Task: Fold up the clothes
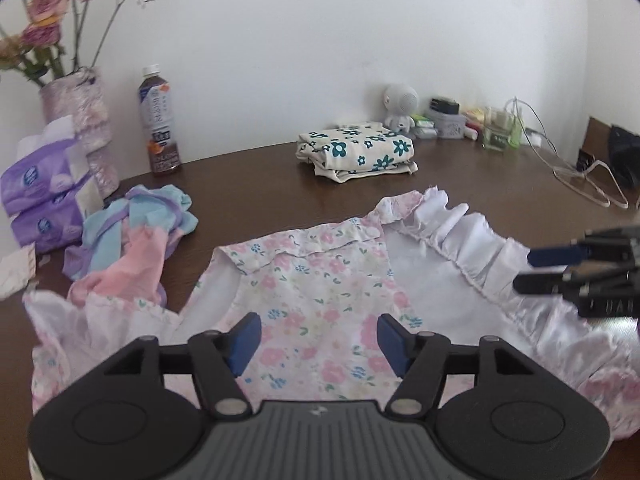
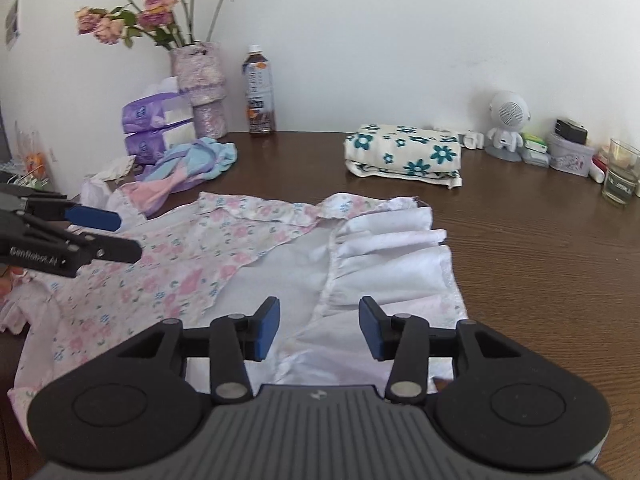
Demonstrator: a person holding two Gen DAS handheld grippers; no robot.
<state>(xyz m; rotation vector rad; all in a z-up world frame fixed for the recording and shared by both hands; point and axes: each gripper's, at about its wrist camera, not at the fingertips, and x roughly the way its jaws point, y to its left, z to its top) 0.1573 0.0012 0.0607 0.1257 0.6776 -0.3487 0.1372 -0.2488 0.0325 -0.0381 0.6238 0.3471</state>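
A pink floral dress [image 1: 316, 296] [image 2: 176, 264] with a white ruffled hem [image 1: 472, 248] [image 2: 392, 256] lies spread on the brown table. My left gripper [image 1: 318, 344] hovers open over its flowered bodice, nothing between the blue pads. My right gripper [image 2: 318, 328] stands open above the white ruffled part. Each gripper shows in the other's view: the right one [image 1: 532, 270] at the right edge, the left one [image 2: 116, 232] at the left edge. A folded cream cloth with teal flowers [image 1: 356, 152] [image 2: 404, 154] rests further back.
A crumpled pile of blue, purple and pink clothes [image 1: 136, 232] [image 2: 192, 164] lies at the left. Behind it stand tissue packs [image 1: 40, 196] [image 2: 154, 128], a vase of flowers [image 2: 200, 88] and a drink bottle [image 1: 158, 120] [image 2: 260, 92]. Small clutter, a glass [image 2: 622, 176] and hangers [image 1: 592, 184] sit at the right.
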